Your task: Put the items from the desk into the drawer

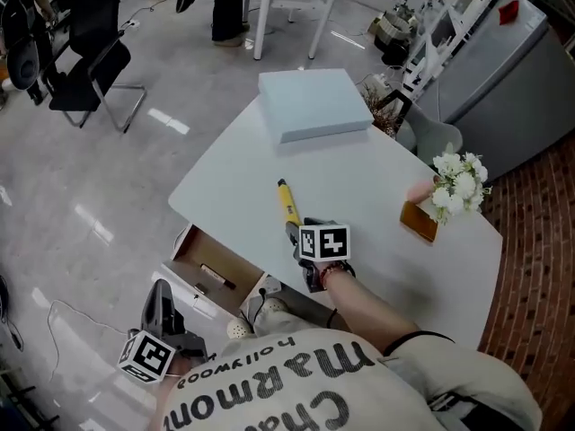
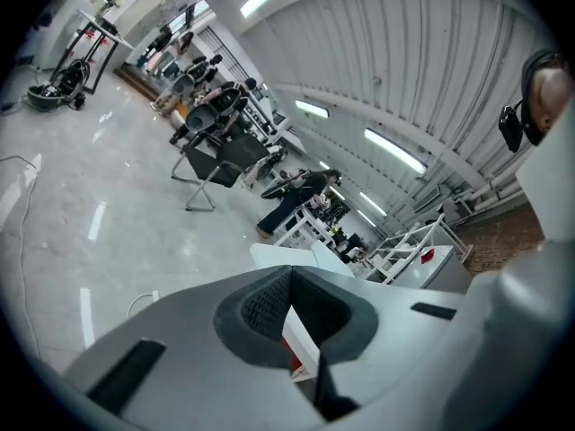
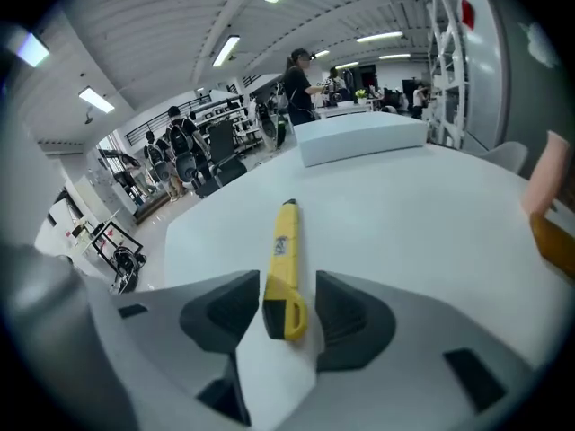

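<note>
A yellow utility knife [image 1: 287, 203] lies on the white desk [image 1: 359, 164], pointing away from me. My right gripper [image 1: 295, 233] is open, and its jaws straddle the knife's near end [image 3: 284, 268] with a narrow gap on each side. Below the desk's left edge, an open drawer [image 1: 193, 251] holds a dark flat item [image 1: 216, 277]. My left gripper [image 1: 161, 293] hangs low beside me, left of the drawer and off the desk. In the left gripper view its pads [image 2: 269, 303] meet at the tips with nothing between them.
A pale blue box [image 1: 314, 104] sits at the desk's far end. White flowers [image 1: 458, 185] and a brown holder [image 1: 419, 220] stand near the right edge. A black office chair [image 1: 90, 52] and a grey cabinet [image 1: 503, 70] stand beyond.
</note>
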`<state>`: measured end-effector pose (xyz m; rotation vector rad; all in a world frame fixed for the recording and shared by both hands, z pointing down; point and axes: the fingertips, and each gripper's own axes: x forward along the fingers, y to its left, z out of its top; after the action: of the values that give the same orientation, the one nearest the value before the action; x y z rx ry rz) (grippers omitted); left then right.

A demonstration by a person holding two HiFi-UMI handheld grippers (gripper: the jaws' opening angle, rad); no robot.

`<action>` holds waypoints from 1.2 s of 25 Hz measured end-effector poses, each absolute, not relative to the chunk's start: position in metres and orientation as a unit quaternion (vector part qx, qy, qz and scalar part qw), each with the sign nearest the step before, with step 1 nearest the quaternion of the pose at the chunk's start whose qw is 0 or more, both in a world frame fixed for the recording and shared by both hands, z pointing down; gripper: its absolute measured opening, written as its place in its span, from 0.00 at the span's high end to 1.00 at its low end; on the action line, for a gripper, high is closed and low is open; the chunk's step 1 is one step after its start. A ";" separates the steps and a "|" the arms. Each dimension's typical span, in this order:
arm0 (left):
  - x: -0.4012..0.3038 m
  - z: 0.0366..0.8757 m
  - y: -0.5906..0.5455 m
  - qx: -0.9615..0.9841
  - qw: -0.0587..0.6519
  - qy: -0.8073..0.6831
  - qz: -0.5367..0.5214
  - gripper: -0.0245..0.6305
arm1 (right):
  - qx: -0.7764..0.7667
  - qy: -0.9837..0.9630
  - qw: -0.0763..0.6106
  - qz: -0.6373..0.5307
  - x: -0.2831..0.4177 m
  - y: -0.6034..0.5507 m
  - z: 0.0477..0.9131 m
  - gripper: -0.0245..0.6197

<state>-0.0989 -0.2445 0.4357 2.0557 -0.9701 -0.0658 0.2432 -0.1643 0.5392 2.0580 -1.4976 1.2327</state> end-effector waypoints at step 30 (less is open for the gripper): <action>-0.136 0.423 -0.228 0.810 0.412 -0.413 -0.053 0.96 | 0.648 -0.512 -0.019 0.563 0.174 -0.179 0.521 0.71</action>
<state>-0.1356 -0.2280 0.4232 2.0379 -1.0395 -0.1335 0.1739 -0.1789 0.5209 2.0615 -1.6291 1.7891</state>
